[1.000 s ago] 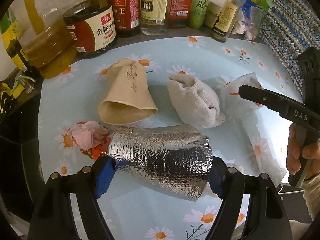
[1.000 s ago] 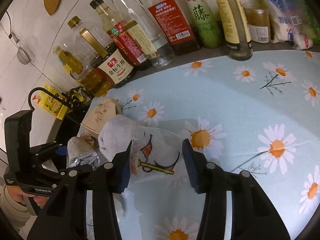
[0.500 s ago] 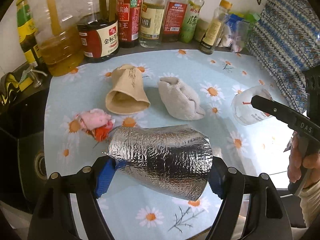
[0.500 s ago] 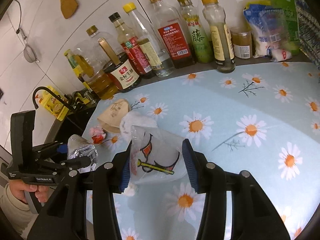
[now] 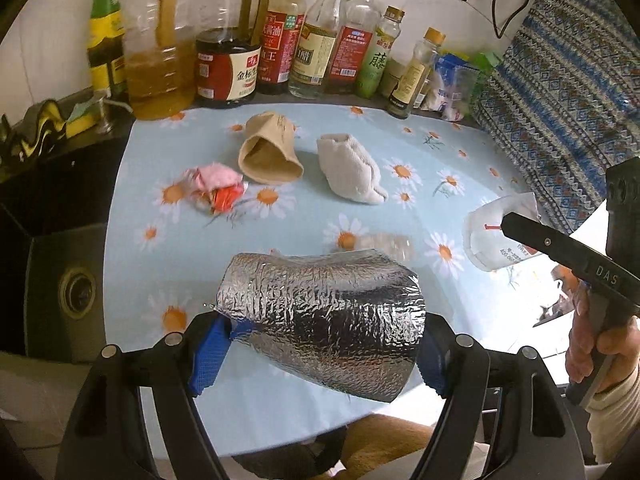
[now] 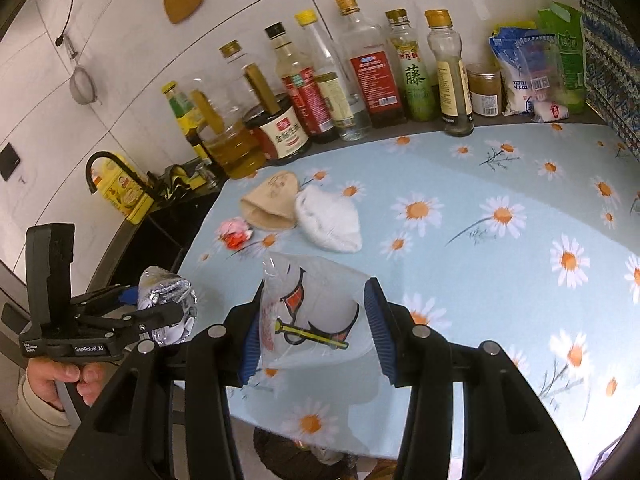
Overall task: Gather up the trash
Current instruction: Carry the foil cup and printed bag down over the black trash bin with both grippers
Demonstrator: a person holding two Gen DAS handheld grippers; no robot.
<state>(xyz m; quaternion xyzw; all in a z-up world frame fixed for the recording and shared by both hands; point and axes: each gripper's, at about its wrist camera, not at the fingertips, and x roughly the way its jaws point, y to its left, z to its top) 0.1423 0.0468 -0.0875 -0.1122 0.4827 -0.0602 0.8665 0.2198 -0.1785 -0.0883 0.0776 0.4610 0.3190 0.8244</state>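
A crumpled silver foil wrapper (image 5: 320,320) is sitting low in the centre of the left wrist view, clamped between the blue pads of the left gripper (image 5: 320,354), whose jaws are pressing on both of its ends and holding it clear above the tablecloth (image 5: 280,412). In the right wrist view a clear printed plastic bag (image 6: 316,316) is filling the lower middle of the frame, pinched between the pads of the right gripper (image 6: 316,332), its jaws closing on the bag's two sides.

Further up in the left wrist view, more trash is lying on the daisy-patterned cloth: a tan paper cup (image 5: 268,152) tipped on its side at centre, a white cloth bundle (image 5: 352,170) just to its right, and a pink and red crumpled wad (image 5: 218,186) to its lower left, near but apart from the cup.

A row of sauce and oil bottles (image 5: 280,40) is standing along the upper edge of the frame. A hand (image 5: 592,344) is gripping the right gripper's handle at the right edge.
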